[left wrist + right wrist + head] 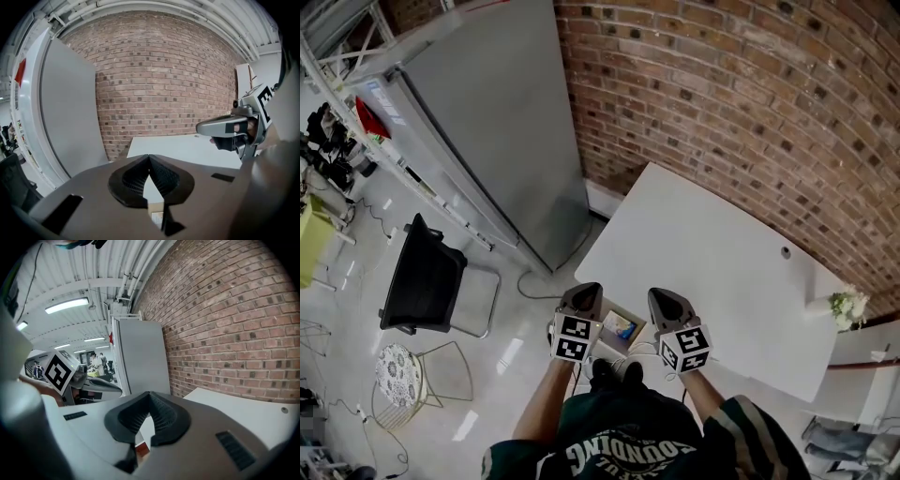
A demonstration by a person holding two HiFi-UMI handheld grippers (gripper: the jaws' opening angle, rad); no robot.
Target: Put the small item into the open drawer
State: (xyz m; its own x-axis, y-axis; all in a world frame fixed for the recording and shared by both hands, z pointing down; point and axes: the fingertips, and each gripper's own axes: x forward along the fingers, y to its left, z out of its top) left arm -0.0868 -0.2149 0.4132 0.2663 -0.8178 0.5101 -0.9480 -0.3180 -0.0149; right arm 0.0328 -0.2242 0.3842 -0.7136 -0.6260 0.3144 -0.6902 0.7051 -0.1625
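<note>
I hold both grippers side by side over the near corner of a white table (703, 272). My left gripper (584, 294) is shut with nothing between its jaws; in its own view the left gripper (149, 157) has its tips meeting. My right gripper (662, 298) is likewise shut and empty, and the right gripper (150, 393) shows closed tips in its own view. Below and between them sits a tan open drawer (607, 316) holding a small blue and yellow item (624, 328). A sliver of the drawer (157, 212) shows through the left jaws' gap.
A tall grey cabinet (487, 122) stands left of the table against a brick wall (741, 94). A black chair (427, 281) and a white wire stool (398, 375) are on the floor at left. A small flower vase (847, 307) stands at the table's right end.
</note>
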